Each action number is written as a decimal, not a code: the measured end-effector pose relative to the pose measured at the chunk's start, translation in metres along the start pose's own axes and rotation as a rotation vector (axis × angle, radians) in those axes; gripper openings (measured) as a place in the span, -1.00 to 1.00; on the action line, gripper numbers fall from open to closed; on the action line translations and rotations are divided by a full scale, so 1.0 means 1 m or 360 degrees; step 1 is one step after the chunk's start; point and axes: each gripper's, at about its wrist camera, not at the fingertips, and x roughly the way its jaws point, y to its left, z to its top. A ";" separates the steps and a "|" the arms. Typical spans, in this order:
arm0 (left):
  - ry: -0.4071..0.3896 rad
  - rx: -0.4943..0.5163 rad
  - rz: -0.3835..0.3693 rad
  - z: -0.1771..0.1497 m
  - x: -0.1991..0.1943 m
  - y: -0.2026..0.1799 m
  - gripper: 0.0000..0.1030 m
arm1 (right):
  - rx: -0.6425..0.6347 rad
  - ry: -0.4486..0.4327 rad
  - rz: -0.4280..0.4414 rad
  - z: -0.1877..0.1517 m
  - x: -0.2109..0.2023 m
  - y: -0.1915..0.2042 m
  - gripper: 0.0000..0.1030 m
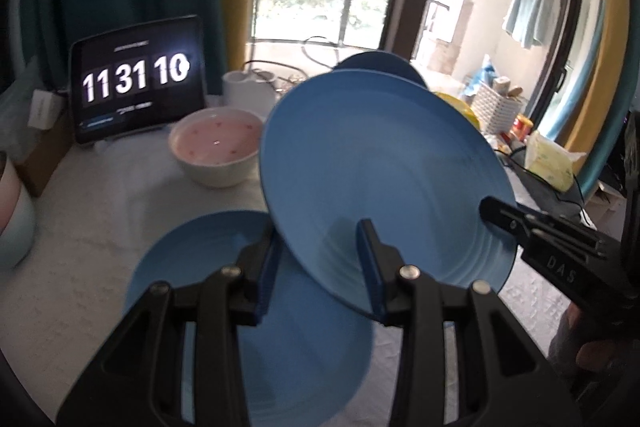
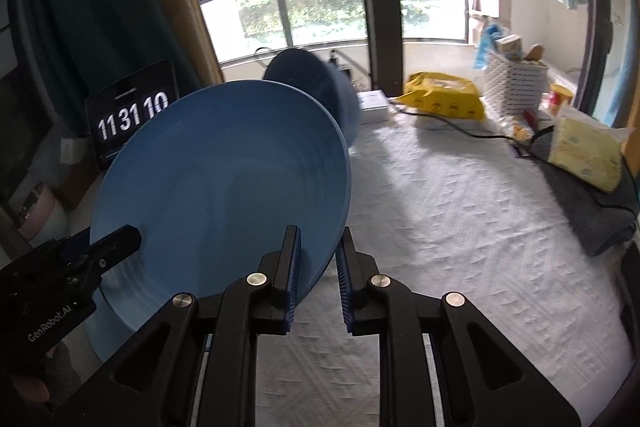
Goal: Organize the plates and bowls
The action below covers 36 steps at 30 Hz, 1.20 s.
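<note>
The lifted blue plate (image 1: 384, 171) fills the centre of the left wrist view, tilted steeply, its lower rim toward the cameras and its far rim high. Both claws clamp it: the left claw (image 1: 320, 267) straddles the lower rim, one pad behind and one in front, while the right claw (image 2: 316, 279) pinches the rim at lower centre of its own view. Below and to the lower left lies a second blue plate (image 1: 192, 259), flat on the white-clothed counter (image 2: 460, 227), and the carried plate overhangs its right edge. So the landing spot sits down and left, nearer the left claw. The pink bowl (image 1: 216, 151) waits behind, apart, left of centre.
</note>
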 end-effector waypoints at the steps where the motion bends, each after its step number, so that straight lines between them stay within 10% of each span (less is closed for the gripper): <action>1: 0.0001 -0.0013 0.0009 -0.001 -0.001 0.005 -0.24 | -0.0006 0.0000 0.0008 0.000 0.002 0.004 -0.63; 36: 0.0101 -0.0166 0.0240 -0.059 -0.031 0.104 -0.24 | -0.0263 0.0212 0.0188 -0.032 0.039 0.115 -0.61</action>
